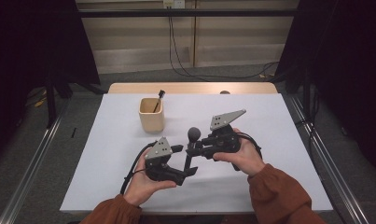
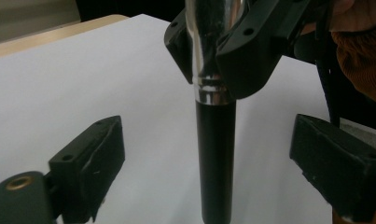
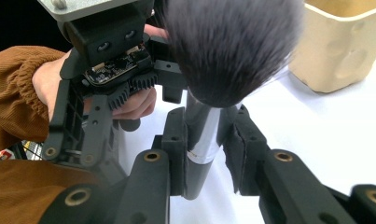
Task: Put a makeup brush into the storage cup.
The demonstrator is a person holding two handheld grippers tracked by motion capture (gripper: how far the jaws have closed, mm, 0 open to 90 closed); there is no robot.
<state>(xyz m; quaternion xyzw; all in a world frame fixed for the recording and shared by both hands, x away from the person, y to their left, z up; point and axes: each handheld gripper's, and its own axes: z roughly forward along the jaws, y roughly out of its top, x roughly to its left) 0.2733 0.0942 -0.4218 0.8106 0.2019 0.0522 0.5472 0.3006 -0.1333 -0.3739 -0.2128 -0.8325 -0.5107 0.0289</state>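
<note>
- Left hand-held gripper [image 1: 188,161]: jaws spread, untouching, either side of the makeup brush [image 1: 191,145] handle.
- Right hand-held gripper [image 1: 191,150]: clamped on the brush ferrule, bristles up, above the worktop [image 1: 269,140].
- Beige cup [image 1: 151,114] beyond, holding 1 thin brush [image 1: 157,100].

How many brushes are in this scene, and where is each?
2. A large makeup brush stands upright, clamped in the right gripper above the white table. A thin brush leans in the beige cup; the cup could hide more.
</note>
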